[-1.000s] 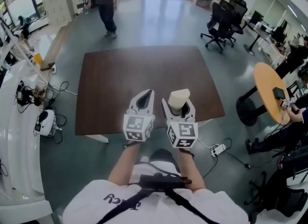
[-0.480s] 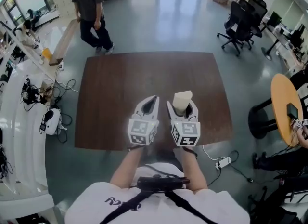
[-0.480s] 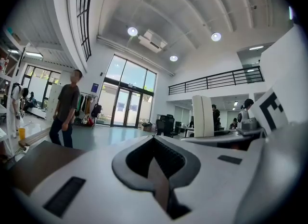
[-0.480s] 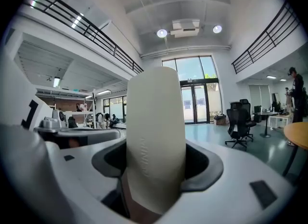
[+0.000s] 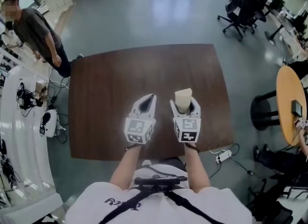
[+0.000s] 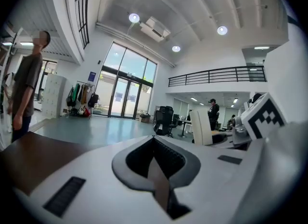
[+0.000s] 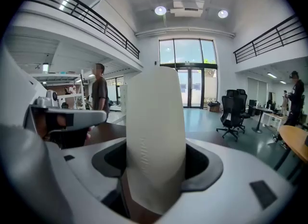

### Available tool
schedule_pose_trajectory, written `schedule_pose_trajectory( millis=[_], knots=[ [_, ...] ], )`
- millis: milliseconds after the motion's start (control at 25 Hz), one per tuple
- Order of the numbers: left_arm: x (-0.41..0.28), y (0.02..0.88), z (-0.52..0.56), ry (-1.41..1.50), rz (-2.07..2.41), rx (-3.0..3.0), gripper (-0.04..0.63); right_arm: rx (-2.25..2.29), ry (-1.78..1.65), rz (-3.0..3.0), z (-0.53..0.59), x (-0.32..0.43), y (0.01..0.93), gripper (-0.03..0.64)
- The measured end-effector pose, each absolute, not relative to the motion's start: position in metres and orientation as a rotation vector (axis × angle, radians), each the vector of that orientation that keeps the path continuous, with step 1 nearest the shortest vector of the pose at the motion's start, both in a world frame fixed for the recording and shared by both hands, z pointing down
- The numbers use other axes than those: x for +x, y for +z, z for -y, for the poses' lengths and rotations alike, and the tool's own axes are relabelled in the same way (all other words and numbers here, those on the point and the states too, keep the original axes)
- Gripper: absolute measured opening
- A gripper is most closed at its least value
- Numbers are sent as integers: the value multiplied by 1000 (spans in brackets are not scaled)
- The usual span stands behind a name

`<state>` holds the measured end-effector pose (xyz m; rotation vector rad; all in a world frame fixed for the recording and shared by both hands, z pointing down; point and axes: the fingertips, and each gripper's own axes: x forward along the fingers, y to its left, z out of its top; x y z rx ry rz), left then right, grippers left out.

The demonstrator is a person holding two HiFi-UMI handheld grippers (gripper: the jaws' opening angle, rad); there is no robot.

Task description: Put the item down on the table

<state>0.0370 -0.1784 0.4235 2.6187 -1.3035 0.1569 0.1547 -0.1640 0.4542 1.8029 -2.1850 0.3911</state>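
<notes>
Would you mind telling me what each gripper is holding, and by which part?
The right gripper grips a cream item by its lower end; the upper part stands clear of the jaws. The left gripper is shut and empty.

The item (image 5: 183, 96) is cream, the table (image 5: 120, 73) dark brown, the left hand-held gripper (image 5: 147, 101) and right hand-held gripper (image 5: 185, 104) white.

Floor (image 5: 159, 11): grey-green, glossy.
Dark wood table (image 5: 120, 73): centre.
Black office chairs (image 5: 240, 8): far right.
Round orange table (image 5: 288, 93): right edge.
White curved counter (image 5: 17, 141): left.
Tall glass doors (image 7: 190, 88): far wall.
Round ceiling lights (image 7: 160, 10).
Black balcony railings (image 7: 269, 37): upper level.
</notes>
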Motion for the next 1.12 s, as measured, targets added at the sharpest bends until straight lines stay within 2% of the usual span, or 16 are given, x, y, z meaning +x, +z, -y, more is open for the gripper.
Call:
schedule_pose_trajectory(
  millis=[320, 600, 1120],
  knots=[
    [69, 471, 217, 234, 1229, 2580, 12, 1617, 562, 2119, 212, 189, 529, 321],
    [71, 515, 239, 297, 1205, 2514, 12, 1357, 538, 1994, 249, 212, 598, 321],
    [77, 574, 260, 393, 1168, 2465, 12, 578, -25, 1909, 299, 190, 684, 321]
  ],
)
